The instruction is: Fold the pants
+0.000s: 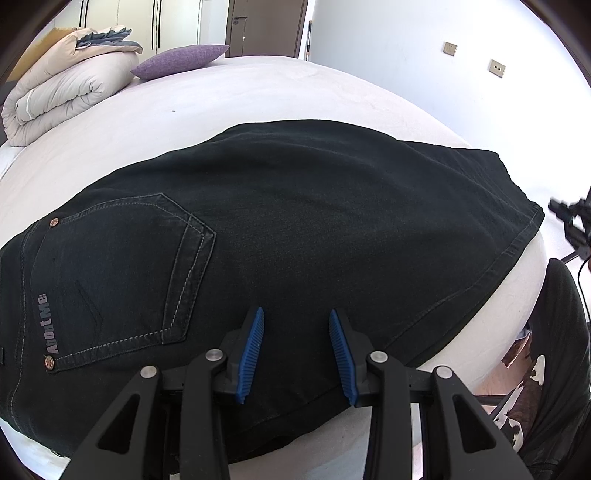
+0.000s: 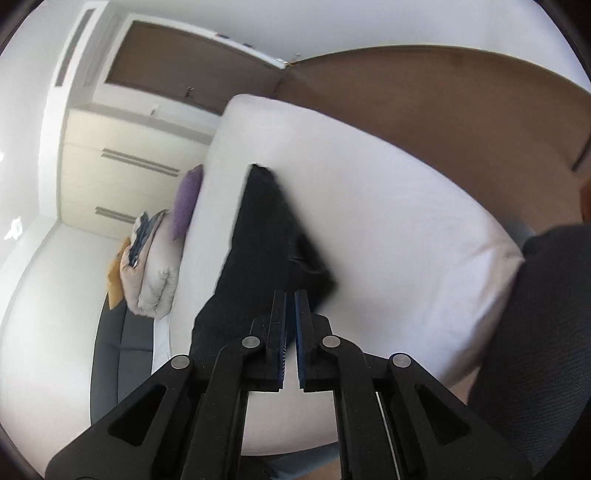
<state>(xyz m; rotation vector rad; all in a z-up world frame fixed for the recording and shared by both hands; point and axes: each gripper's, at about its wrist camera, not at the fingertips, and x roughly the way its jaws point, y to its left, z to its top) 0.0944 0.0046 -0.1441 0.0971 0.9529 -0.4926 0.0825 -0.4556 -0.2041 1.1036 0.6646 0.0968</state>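
Dark, near-black jeans [image 1: 295, 206] lie flat across the white bed [image 1: 221, 92], folded lengthwise, with a back pocket [image 1: 122, 273] and a grey logo at the left and the leg hem at the right. My left gripper [image 1: 296, 312] hovers over the near edge of the jeans, blue pads apart and nothing pinched between them. In the right wrist view the jeans [image 2: 255, 236] run away from me as a long dark strip, blurred. My right gripper [image 2: 290, 293] is above the bed near the hem end, its pads almost together with only a sliver of gap and no cloth in them.
A rolled beige duvet [image 1: 62, 92] and a purple pillow [image 1: 181, 61] sit at the far left of the bed. A person's dark clothing [image 2: 546, 314] fills the right side. White wardrobes [image 2: 122, 166] and a brown door [image 1: 266, 26] stand beyond the bed.
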